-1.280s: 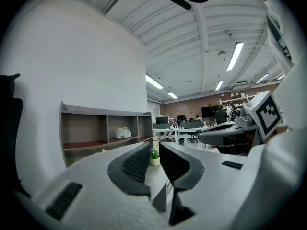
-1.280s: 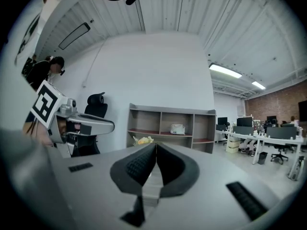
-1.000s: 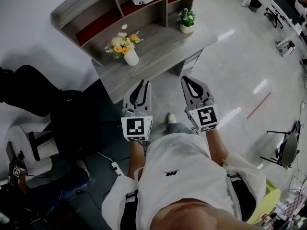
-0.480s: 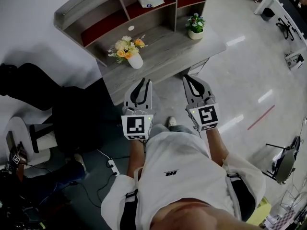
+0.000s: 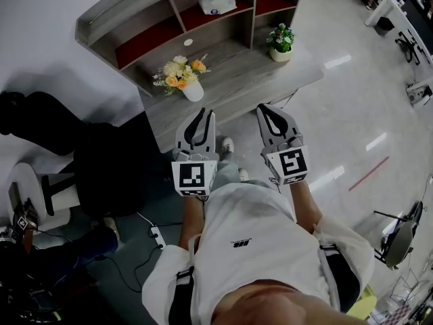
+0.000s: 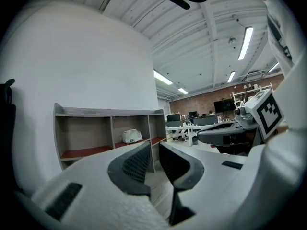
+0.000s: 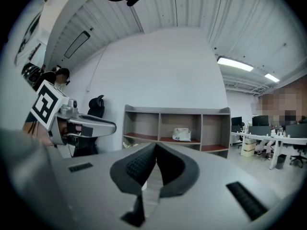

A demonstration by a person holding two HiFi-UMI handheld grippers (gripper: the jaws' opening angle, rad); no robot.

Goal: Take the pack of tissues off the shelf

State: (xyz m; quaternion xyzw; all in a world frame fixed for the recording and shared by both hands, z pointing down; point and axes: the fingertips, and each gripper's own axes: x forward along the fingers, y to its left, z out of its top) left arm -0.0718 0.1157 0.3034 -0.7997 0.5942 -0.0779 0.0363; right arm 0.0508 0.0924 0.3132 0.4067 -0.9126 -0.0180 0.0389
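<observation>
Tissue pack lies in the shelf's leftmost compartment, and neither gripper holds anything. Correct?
Not quite. The tissue pack lies in the middle compartment of the shelf, as the head view shows. The rest stands: the left gripper and right gripper hold nothing.

Left claw [image 5: 201, 116] slightly parted, right claw [image 5: 266, 110] closed, both held level.

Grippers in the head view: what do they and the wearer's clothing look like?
The left gripper and right gripper are matching pale grey tapered shells, each with a cube bearing black-and-white square markers. Each claw has dark ribbed pads. The person wears a white short-sleeved T-shirt with dark straps.
</observation>
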